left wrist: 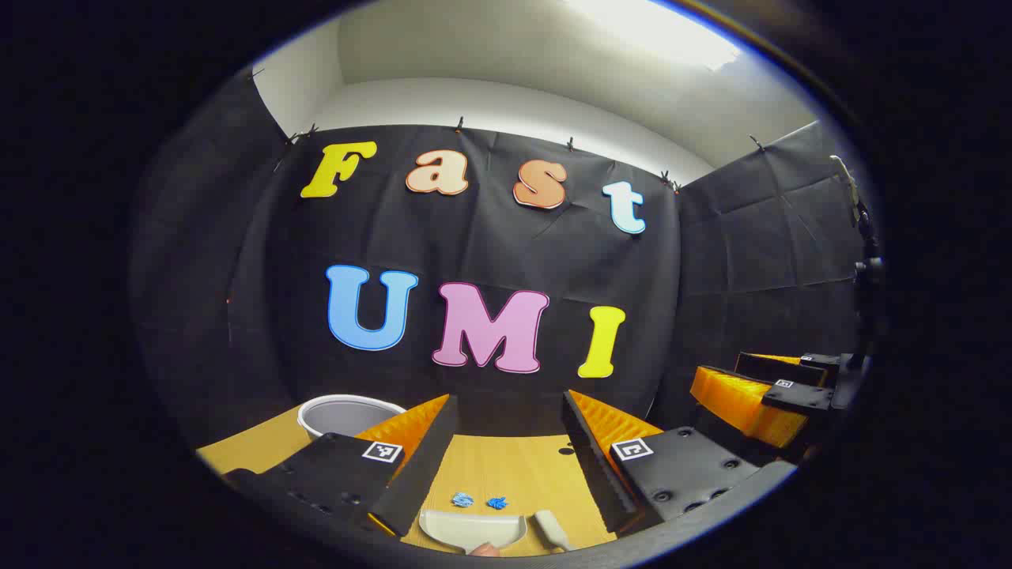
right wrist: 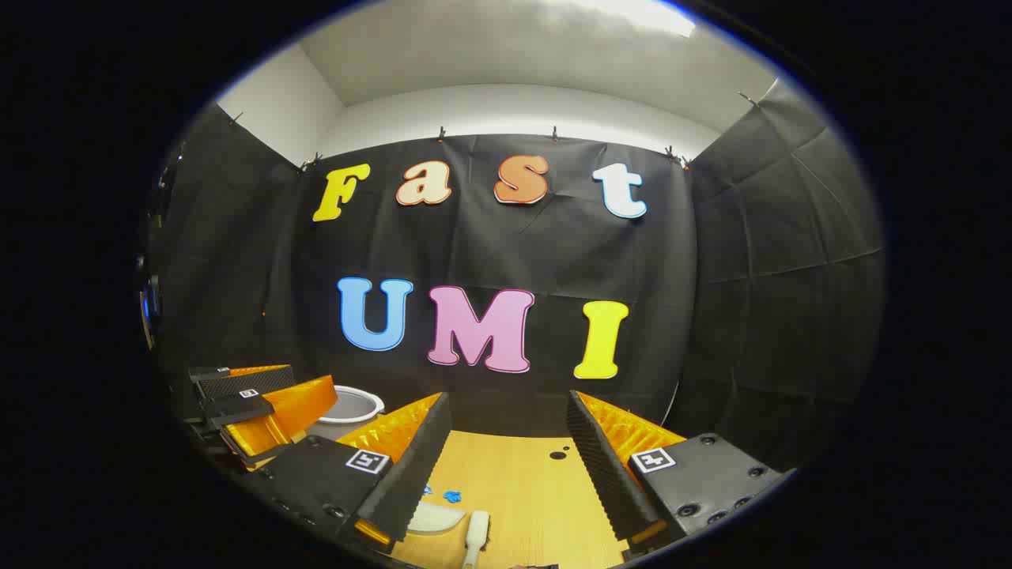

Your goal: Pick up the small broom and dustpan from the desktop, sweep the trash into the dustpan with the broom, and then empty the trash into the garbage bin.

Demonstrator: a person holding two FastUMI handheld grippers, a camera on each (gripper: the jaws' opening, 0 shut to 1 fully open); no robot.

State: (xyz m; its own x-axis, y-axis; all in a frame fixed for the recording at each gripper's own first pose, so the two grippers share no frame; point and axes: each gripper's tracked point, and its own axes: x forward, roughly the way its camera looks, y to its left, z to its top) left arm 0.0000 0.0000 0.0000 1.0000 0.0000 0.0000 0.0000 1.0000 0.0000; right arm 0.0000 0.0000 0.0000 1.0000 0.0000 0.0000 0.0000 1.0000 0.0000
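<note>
We found the dustpan [left wrist: 472, 528] lying flat on the wooden desktop [left wrist: 514, 466] at the near edge, its open mouth facing the far wall. Just to its right lay the small broom [left wrist: 551, 529], close beside the pan; whether the two touched we could not tell. Two small blue scraps of trash [left wrist: 462, 499] sat side by side on the wood just beyond the pan's mouth, apart from it. In the right gripper view we logged the same layout: dustpan [right wrist: 433, 518] partly hidden behind a finger, broom [right wrist: 476, 533] just to its right, scraps [right wrist: 452, 496] beyond.

The pale round garbage bin [left wrist: 348, 413] stood at the far left of the desktop, near the black cloth wall; from the right gripper view we saw its rim [right wrist: 353, 405] behind the other tool.

The left gripper [left wrist: 506, 454] hung above the desktop with its fingers spread wide, holding nothing. The right gripper [right wrist: 506, 458] was likewise wide apart and held nothing. Both floated above the broom and pan, well clear of them. Two dark holes [right wrist: 558, 454] marked the wood further back.
</note>
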